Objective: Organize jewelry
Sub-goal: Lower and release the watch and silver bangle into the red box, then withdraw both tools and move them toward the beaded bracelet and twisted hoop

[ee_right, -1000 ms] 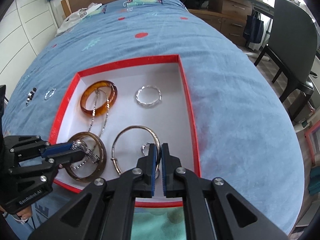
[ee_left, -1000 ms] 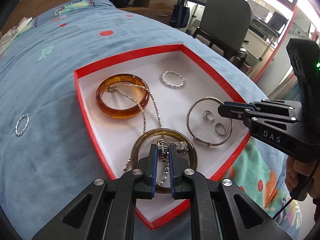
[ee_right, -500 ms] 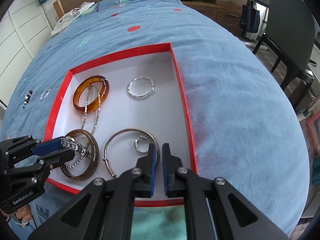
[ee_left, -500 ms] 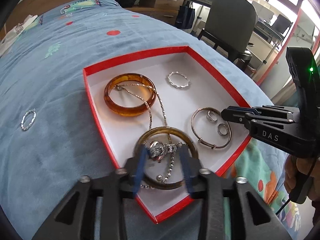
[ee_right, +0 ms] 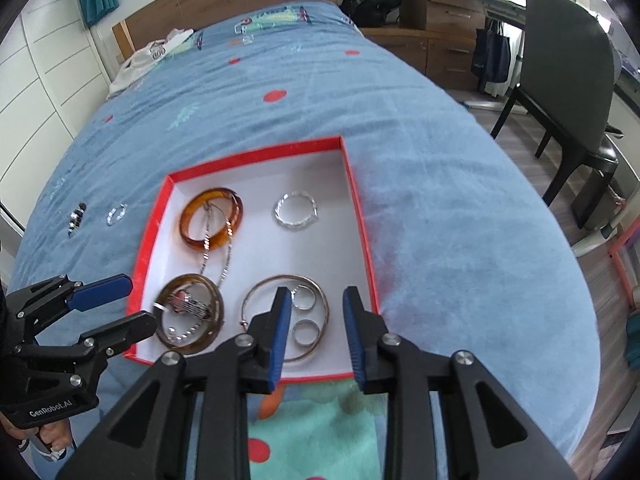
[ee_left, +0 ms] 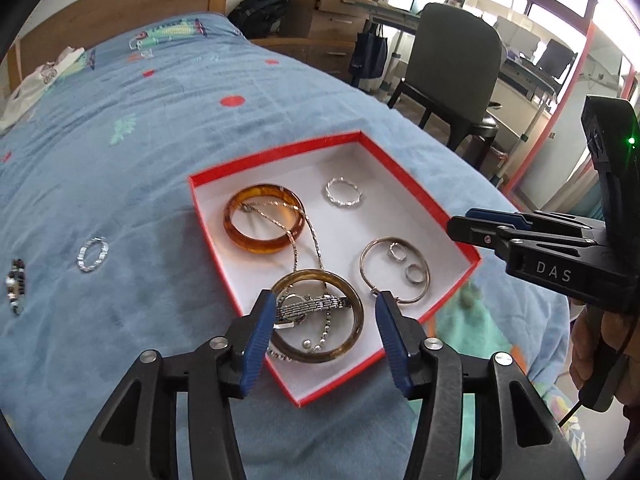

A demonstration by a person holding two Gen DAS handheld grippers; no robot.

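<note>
A red box with a white floor [ee_left: 404, 172] [ee_right: 256, 154] lies on the blue bed. In it are an amber bangle [ee_left: 262, 222] [ee_right: 211, 224], a twisted silver bracelet [ee_left: 343, 192] [ee_right: 295, 210], a thin silver bangle [ee_left: 394, 270] [ee_right: 286, 316] around two rings [ee_right: 306, 330], and a brown bangle [ee_left: 320, 316] [ee_right: 189, 316] with a silver watch [ee_left: 310, 306] and chain on it. My left gripper [ee_left: 326, 330] [ee_right: 116, 306] is open above the watch. My right gripper [ee_right: 316, 332] [ee_left: 472, 226] is open and empty over the rings.
On the bedcover left of the box lie a silver bracelet [ee_left: 93, 254] [ee_right: 117, 214] and a beaded piece [ee_left: 15, 286] [ee_right: 76, 218]. A dark chair [ee_left: 452, 68] [ee_right: 568, 68] and wooden drawers [ee_left: 324, 8] stand beyond the bed's right edge. White clothing [ee_right: 156, 54] lies near the headboard.
My left gripper opened, let the watch go onto the brown bangle and drew back. My right gripper opened, let a ring go inside the thin bangle and pulled back.
</note>
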